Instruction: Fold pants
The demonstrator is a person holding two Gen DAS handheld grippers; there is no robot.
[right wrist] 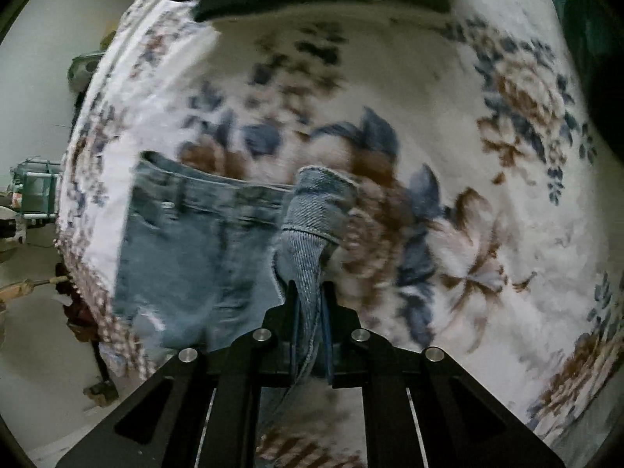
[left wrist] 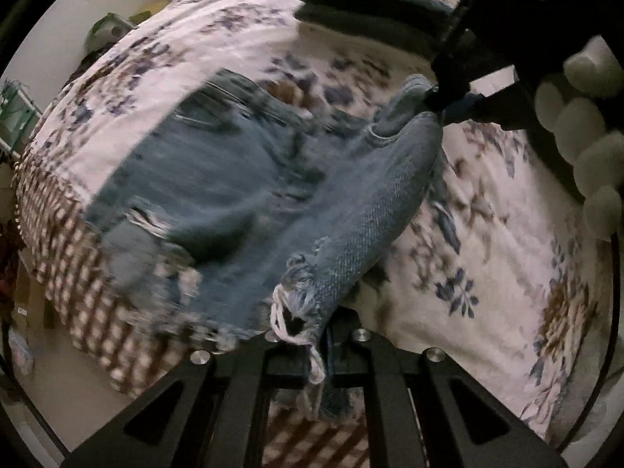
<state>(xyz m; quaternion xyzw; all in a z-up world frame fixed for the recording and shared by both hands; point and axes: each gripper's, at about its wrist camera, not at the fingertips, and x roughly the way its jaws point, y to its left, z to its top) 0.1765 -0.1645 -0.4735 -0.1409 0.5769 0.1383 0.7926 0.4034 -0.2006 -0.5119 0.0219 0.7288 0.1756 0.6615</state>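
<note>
Jeans: light blue denim, distressed, lying partly on the bed, waistband toward the far side, lower part reaching the checked edge of the cover near the bed's left side. One frayed hem with loose white threads is lifted off the bed.

Left gripper: black, two fingers closed on the frayed hem; threads hang between the fingers.

Right gripper: black, fingers closed on a bunched fold of denim with a stitched hem rising just ahead of the tips. Seen also from the left wrist view at upper right, pinching the other end of the same lifted leg, held by a hand in a white glove.

Bed: cover white with blue and brown flowers, checked brown and white border at the edge.

Dark garment: lying at the far side of the bed, well apart from the jeans; kind cannot be told.

Views blurred
</note>
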